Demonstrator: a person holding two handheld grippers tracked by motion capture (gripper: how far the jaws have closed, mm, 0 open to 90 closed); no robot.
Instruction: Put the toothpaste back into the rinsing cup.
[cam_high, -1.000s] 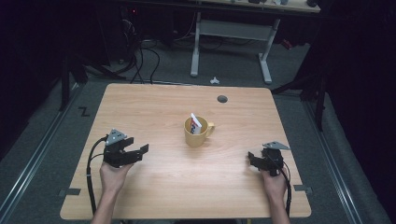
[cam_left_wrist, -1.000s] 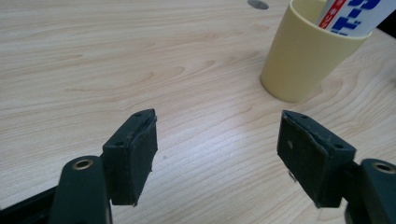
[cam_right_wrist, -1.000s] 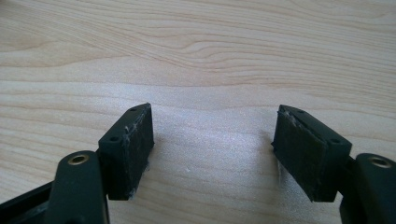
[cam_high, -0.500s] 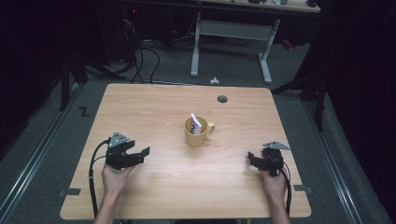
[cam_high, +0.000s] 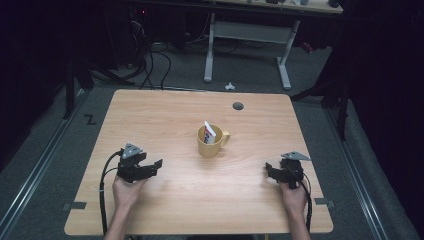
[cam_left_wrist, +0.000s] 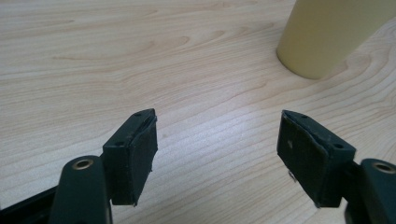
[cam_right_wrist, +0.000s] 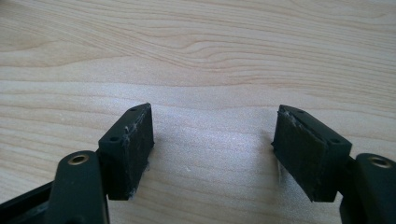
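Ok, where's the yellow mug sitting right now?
In the high view the yellow mug stands near the middle of the table, between and beyond the left gripper and right gripper, with a small card inside.

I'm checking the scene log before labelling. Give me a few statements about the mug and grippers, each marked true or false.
1. The mug stands upright near the middle of the table. True.
2. The mug is empty. False: a small white packet sticks out of it.
3. The left gripper is open. True.
4. The right gripper is shut on the mug. False: it is open over bare table, apart from the mug.
5. The mug's handle points toward the left gripper. False: it points toward the right side.
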